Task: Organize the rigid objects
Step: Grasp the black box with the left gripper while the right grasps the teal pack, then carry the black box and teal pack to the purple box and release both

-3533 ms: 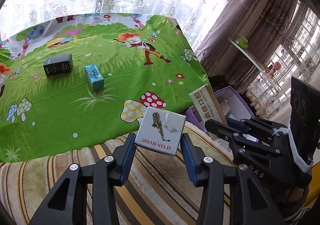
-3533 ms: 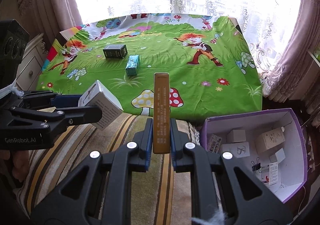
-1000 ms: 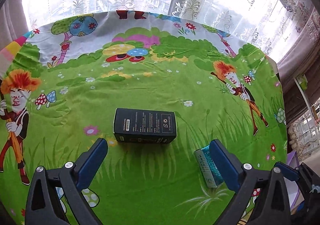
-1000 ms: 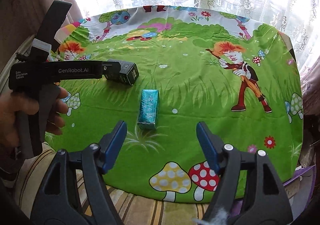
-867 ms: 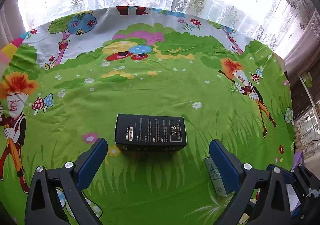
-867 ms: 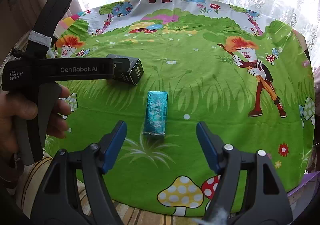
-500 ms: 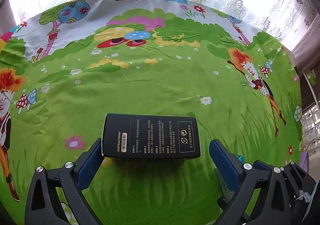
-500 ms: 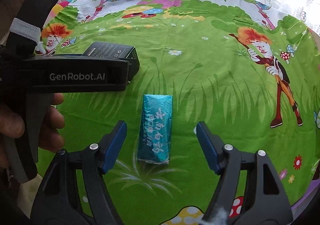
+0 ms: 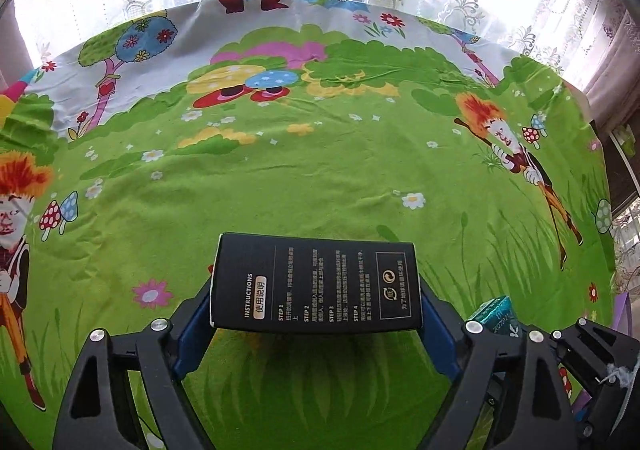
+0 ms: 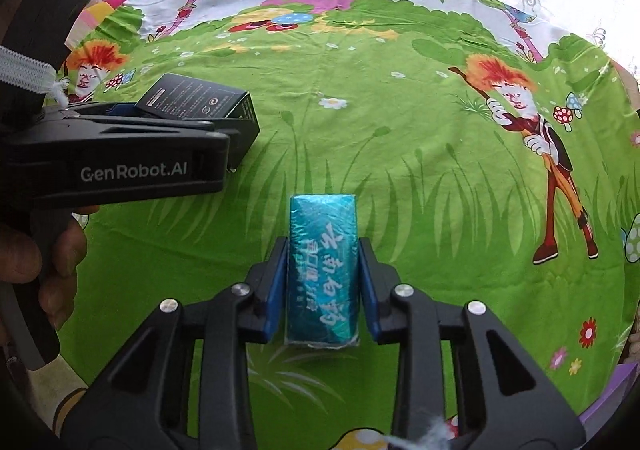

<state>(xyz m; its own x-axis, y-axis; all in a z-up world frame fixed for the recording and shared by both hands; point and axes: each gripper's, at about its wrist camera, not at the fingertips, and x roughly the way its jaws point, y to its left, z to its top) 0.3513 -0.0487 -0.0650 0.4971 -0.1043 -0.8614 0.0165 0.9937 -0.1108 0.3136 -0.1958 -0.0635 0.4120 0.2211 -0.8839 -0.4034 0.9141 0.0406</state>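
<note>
Black box (image 9: 316, 282) on green-sheeted counter (image 9: 320, 170) | left gripper (image 9: 316, 314) fingers just closed onto its ends | teal box (image 10: 323, 270) alongside, right gripper (image 10: 323, 286) fingers just closed against its long sides | both were wide apart a second ago | judged: grasps made, lift next

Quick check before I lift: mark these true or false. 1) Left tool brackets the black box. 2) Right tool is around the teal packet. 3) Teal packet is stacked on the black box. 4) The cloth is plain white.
1) True: the left tool has its blue pads on both ends of the black rectangular cardboard box.
2) True: the right tool flanks the teal foil-wrapped packet.
3) False: they lie apart on the cloth.
4) False: the green cartoon-printed tablecloth shows mushrooms and figures.
</note>
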